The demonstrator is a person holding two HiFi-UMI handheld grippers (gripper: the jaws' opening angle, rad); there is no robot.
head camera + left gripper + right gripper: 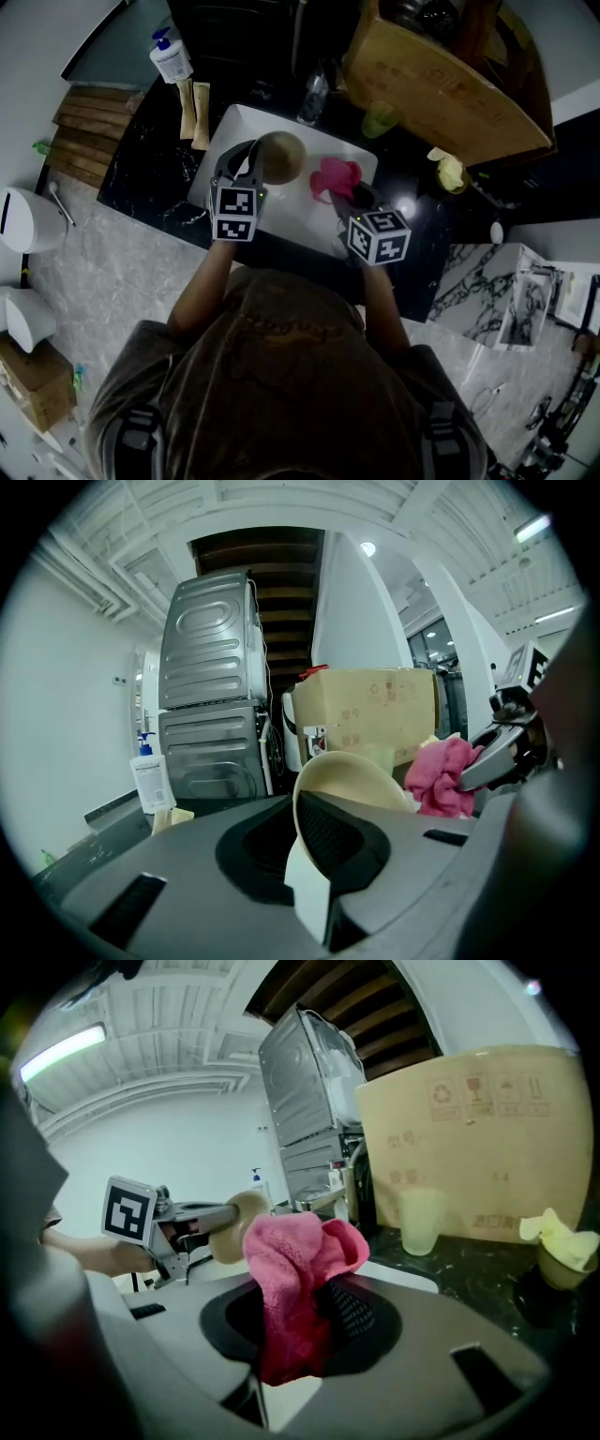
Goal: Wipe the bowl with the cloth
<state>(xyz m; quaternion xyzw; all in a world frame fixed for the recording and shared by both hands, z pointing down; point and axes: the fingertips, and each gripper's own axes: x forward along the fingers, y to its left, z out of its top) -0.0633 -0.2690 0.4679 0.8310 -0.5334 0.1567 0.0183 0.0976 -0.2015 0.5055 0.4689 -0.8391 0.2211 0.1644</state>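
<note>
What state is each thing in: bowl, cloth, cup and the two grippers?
Bowl: tipped on its side, held by the rim.
Cloth: bunched up, held.
Cup: upright on the counter.
Left gripper: shut on the bowl.
Right gripper: shut on the cloth.

Cardboard box (441, 80): large, tilted, at the far right.
Tabletop (150, 178): dark, marbled, surrounds a white sink (239, 127).
Pump bottle (171, 58): white, blue pump, far left.
Cup (379, 120): pale green, beside the box.
Clear bottle (313, 97): behind the sink.
</note>
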